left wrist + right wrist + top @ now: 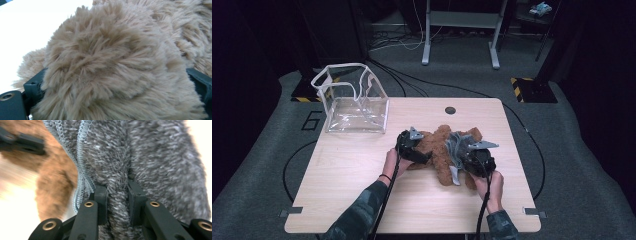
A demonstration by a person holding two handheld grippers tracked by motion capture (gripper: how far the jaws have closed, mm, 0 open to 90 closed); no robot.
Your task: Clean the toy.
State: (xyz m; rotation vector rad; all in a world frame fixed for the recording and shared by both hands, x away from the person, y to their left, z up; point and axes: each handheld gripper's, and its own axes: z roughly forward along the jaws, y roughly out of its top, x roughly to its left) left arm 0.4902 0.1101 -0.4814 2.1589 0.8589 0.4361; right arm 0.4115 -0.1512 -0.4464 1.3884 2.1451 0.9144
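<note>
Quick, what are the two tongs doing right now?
Left tongs: closed on the brown teddy bear, fur bulging between the jaws.
Right tongs: closed on a fold of the grey knitted jacket.

Camouflage sleeves – black grippers, brass screws, trailing cables

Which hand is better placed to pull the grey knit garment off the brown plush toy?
Right: the right tongs already pinch a fold of the grey garment, while the left tongs steady the plush toy.
</note>
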